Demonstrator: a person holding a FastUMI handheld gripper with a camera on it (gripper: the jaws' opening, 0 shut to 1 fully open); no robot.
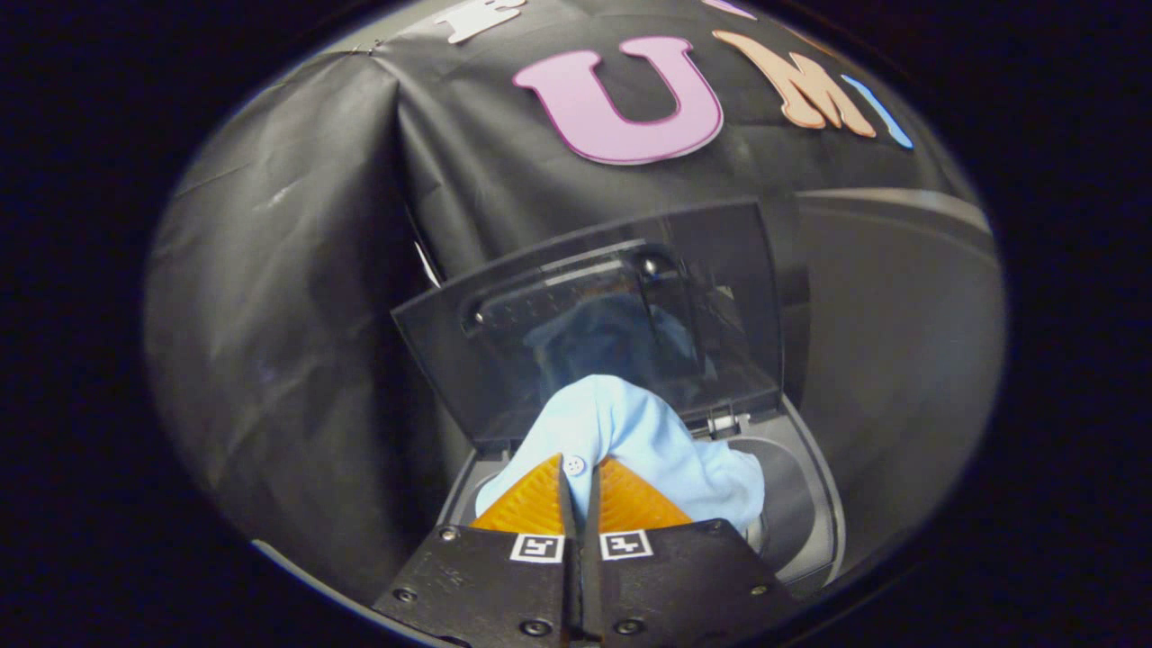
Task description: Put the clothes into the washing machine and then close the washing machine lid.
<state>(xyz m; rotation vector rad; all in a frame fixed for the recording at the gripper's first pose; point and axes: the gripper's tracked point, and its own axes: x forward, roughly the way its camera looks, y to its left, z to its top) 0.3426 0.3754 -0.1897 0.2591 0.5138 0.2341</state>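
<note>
Clothes (pixel 630 432): pale blue shirt pinched in hand-held gripper (pixel 580 490), fingers clamped on fabric; held over open washing machine (pixel 810 504) drum; lid (pixel 585 315) upright; loading step underway; next move probably: lower, release, close lid.

The gripper (pixel 579 468) has two wedge-shaped fingers (pixel 531 504) with ribbed faces, each on a flat mount plate (pixel 486 585) carrying shiny screws and a square black-and-white marker (pixel 537 547).
</note>
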